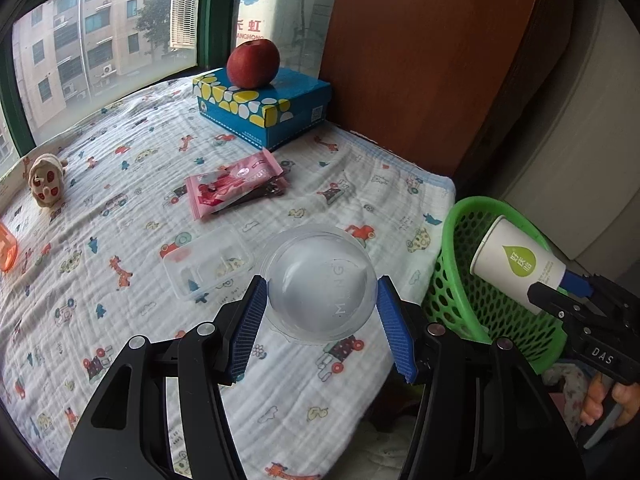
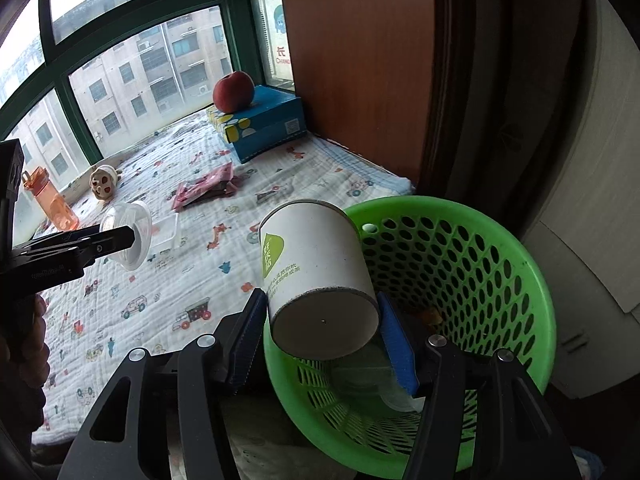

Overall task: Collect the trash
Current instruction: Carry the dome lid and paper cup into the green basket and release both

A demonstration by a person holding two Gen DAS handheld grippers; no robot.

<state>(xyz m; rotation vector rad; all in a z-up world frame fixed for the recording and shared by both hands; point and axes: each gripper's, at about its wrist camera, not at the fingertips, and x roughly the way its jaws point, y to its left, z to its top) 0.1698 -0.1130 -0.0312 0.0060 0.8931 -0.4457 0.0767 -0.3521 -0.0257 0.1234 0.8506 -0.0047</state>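
While clamped between fingers (image 2: pixel 392 344), cup (image 2: pixel 316 276) tilts.

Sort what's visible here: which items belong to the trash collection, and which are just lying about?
Trash job: paper cup in right gripper; clear dome lid in left gripper; green basket; pink wrappers; clear plastic tray.

Lying about: apple, blue box, plush toy, orange bottle.
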